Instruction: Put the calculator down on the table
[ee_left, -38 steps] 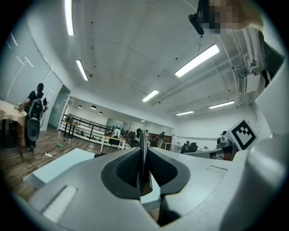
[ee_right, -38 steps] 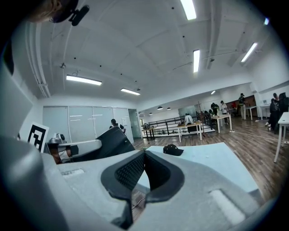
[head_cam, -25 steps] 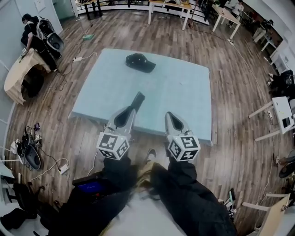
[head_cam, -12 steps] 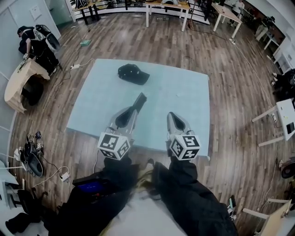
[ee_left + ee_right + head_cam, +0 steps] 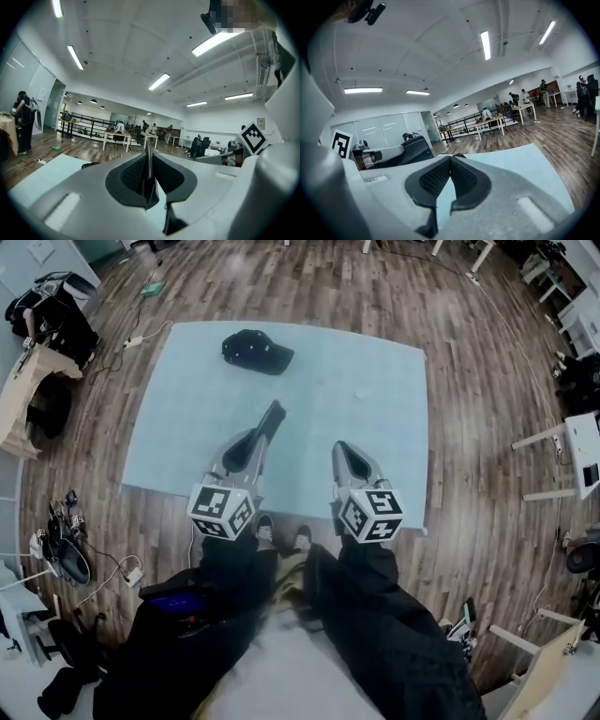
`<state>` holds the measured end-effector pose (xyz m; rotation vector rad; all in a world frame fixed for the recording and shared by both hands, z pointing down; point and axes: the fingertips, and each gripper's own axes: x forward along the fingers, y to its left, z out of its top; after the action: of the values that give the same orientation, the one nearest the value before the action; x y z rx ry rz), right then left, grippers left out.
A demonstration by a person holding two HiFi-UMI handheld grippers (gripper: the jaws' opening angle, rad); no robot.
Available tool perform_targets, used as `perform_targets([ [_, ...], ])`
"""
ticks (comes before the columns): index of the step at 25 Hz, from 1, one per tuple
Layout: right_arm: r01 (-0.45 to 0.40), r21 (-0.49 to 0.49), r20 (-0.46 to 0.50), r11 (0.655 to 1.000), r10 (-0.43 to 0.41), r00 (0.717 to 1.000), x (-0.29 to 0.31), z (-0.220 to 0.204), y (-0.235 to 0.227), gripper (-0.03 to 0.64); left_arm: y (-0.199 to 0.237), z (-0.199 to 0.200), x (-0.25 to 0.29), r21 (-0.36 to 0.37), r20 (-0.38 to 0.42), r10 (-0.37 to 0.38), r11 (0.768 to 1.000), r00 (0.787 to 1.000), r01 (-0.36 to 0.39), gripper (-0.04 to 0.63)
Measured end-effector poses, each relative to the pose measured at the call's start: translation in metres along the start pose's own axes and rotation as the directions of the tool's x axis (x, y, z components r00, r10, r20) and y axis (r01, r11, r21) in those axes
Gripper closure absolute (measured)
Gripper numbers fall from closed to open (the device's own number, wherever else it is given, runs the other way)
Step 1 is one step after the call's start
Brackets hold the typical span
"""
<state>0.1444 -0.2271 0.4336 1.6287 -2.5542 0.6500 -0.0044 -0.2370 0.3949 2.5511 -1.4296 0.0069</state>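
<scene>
The left gripper [image 5: 256,441] clamps the calculator [image 5: 273,417] edge-on above the table [image 5: 375,381], the right gripper [image 5: 339,447] is closed and empty, and an early release could topple it.

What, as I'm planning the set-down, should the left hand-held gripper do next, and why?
Probably lower the left hand-held gripper toward the table: it grips the calculator edge-on over the blue surface, clear of the cap.

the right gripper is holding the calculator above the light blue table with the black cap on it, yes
No: the left gripper holds the calculator above the light blue table with the black cap on it. The left gripper view shows it edge-on between the jaws.
</scene>
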Motion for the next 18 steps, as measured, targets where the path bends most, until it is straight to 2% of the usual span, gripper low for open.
perform_targets([
  [7,0.053,0.023,-0.077,0.998,-0.051,0.996,0.017,-0.02,-0.006,0.615,0.021,-0.045,0.026,-0.04,-0.114,-0.025,0.999,0.993,0.021,0.55],
  [12,0.061,0.037,-0.161,0.997,-0.054,0.986,0.037,-0.051,0.001,0.615,0.048,-0.094,0.025,-0.06,-0.227,-0.004,0.998,0.974,-0.01,0.549],
  [18,0.052,0.046,-0.257,0.998,-0.038,0.966,0.066,-0.09,0.005,0.615,0.074,-0.142,0.029,-0.019,-0.309,0.024,0.999,0.951,-0.031,0.55],
])
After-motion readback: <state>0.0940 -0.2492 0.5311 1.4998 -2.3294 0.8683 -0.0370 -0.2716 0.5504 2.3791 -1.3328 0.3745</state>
